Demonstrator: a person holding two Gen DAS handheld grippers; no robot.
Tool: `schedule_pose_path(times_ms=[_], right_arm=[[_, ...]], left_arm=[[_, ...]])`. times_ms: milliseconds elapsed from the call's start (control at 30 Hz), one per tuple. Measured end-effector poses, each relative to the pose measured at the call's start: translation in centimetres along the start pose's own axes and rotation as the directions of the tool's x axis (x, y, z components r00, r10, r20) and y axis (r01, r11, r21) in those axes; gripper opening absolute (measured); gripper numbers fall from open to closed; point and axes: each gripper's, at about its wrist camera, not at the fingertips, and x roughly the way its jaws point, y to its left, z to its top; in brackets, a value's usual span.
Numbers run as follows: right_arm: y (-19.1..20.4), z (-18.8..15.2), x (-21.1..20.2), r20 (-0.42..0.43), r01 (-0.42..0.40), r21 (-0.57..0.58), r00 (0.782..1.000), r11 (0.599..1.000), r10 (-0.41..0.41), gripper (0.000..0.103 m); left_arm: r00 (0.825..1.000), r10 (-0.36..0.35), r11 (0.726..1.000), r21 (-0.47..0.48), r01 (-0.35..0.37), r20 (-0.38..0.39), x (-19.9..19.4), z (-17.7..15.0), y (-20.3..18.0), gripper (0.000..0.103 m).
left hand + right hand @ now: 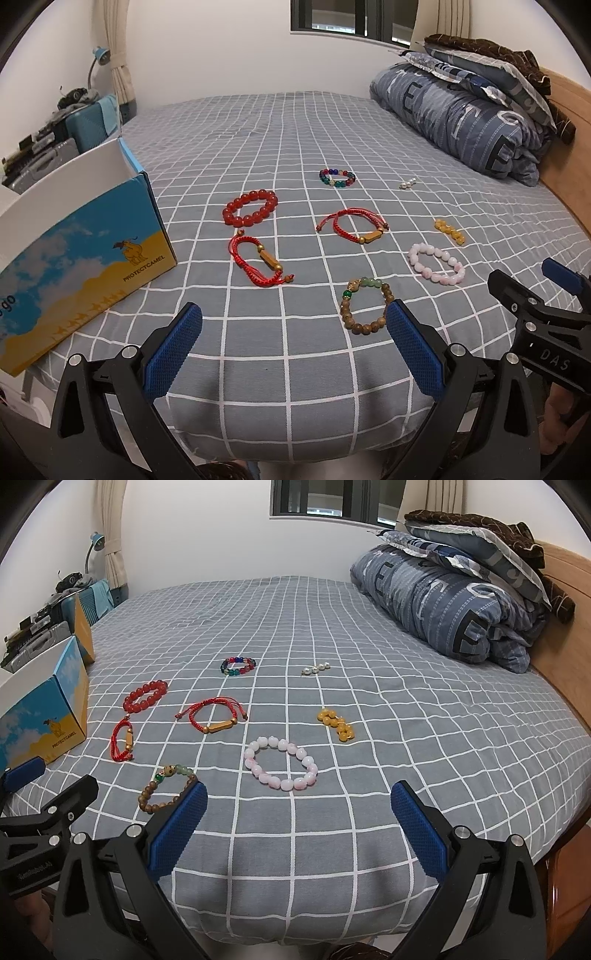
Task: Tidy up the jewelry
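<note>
Several bracelets lie on the grey checked bed: a red bead bracelet (250,207) (145,695), two red cord bracelets (260,261) (354,226), a multicolour bead one (337,177) (238,665), a pink bead one (436,263) (281,763), a brown wooden bead one (365,304) (165,788), yellow beads (448,230) (336,724) and small pearls (407,183) (316,669). An open blue and yellow box (79,254) (44,720) stands at the left. My left gripper (293,338) is open and empty near the front edge. My right gripper (299,814) is open and empty, just short of the pink bracelet.
A folded blue quilt and pillows (476,107) (461,590) are piled at the far right by the wooden headboard (569,627). Suitcases and a lamp (99,59) stand off the bed at the left. The bed's front edge runs under both grippers.
</note>
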Motion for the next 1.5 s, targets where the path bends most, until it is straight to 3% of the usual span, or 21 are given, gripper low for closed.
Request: schedule_pose_path(times_ms=[1333, 1500], right_arm=[[-0.2, 0.2, -0.1, 0.013, 0.009, -0.005, 1.0, 1.0, -0.009, 0.096], [-0.8, 2.1, -1.0, 0.041, 0.021, 0.005, 0.999, 1.0, -0.021, 0.096]], left_arm=[[1.0, 0.02, 1.0, -0.007, -0.02, -0.01, 0.0, 0.1, -0.3, 0.097], [1.0, 0.018, 0.999, -0.03, -0.019, -0.021, -0.4, 1.7, 0.0, 0.097]])
